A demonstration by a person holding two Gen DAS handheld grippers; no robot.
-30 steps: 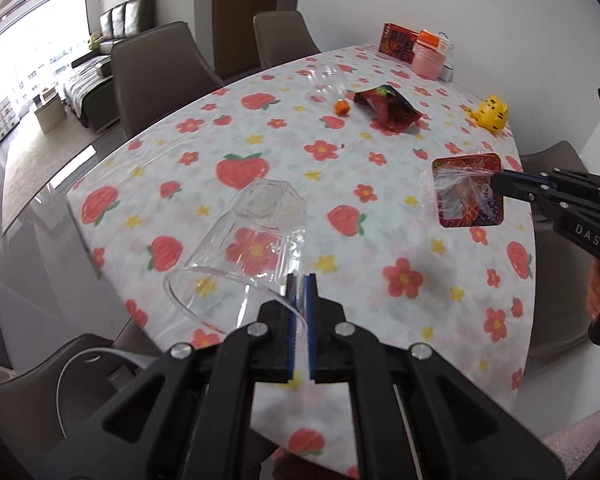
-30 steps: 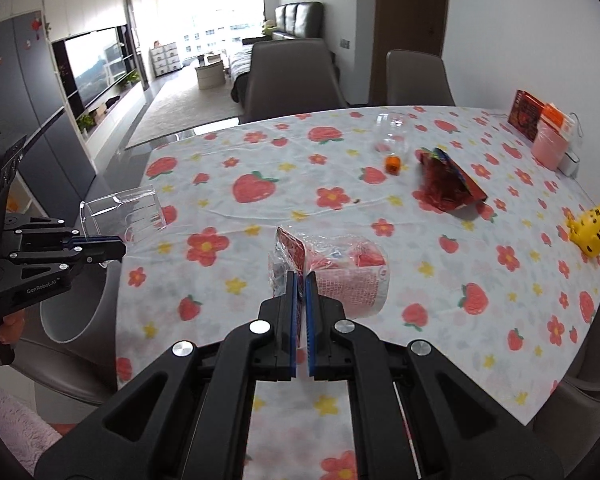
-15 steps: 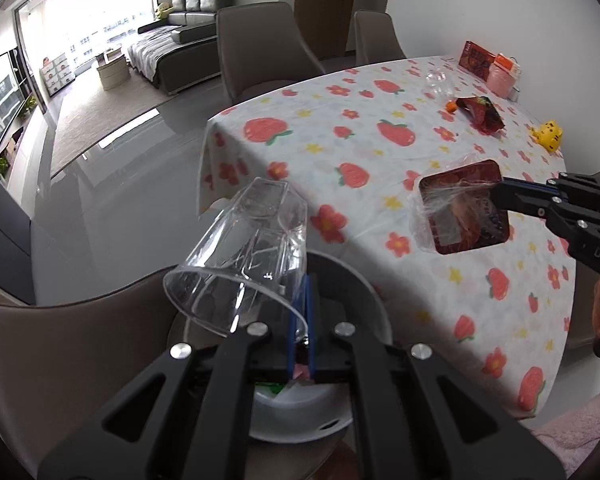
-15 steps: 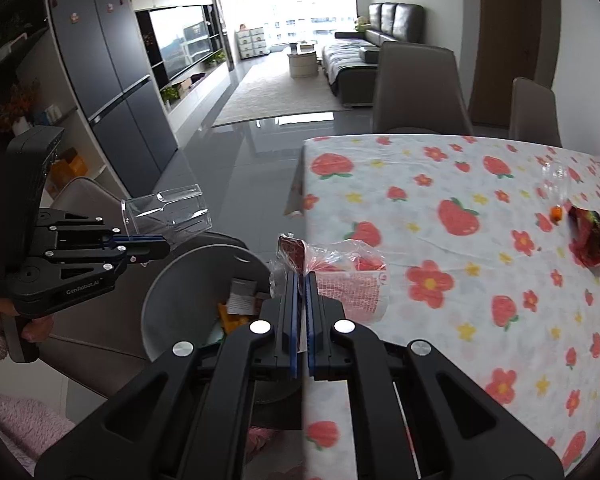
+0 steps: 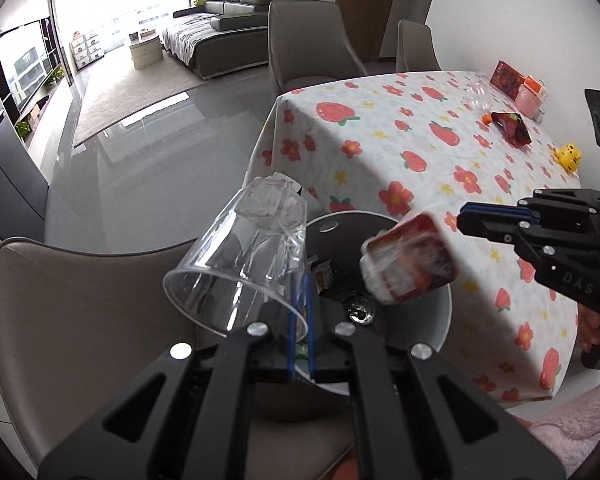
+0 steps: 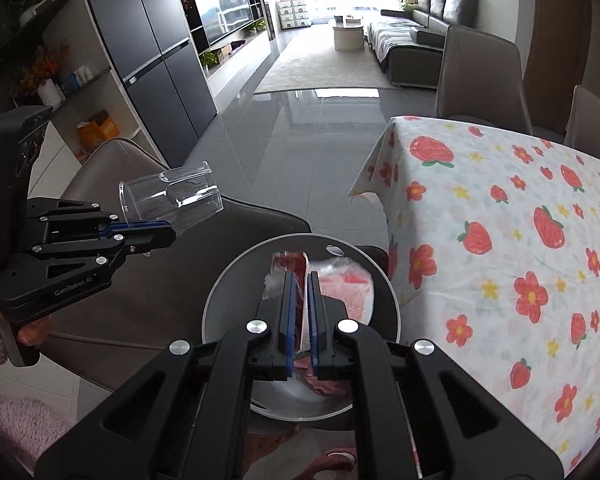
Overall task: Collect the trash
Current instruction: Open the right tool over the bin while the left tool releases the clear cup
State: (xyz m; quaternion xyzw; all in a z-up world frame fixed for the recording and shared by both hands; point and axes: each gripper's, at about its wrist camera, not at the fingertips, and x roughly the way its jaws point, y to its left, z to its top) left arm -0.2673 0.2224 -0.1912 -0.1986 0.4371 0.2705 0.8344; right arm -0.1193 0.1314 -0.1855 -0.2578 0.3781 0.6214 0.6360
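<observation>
Left wrist view: the left gripper (image 5: 302, 292) at lower centre has its blue-padded jaws clamped on the thin rim of a clear, tapered plastic cup (image 5: 244, 256), which lies tilted with its mouth toward the lower left, above a smooth taupe leather chair (image 5: 80, 300). At the right, the right gripper (image 5: 466, 220) has its jaws just parting. The blurred red packet in crinkled clear film (image 5: 410, 264) is off the tips, over the round grey bin (image 5: 444, 320), beside the strawberry-print tablecloth (image 5: 420, 152). In the right wrist view the pads (image 6: 288, 312) show a narrow gap.
</observation>
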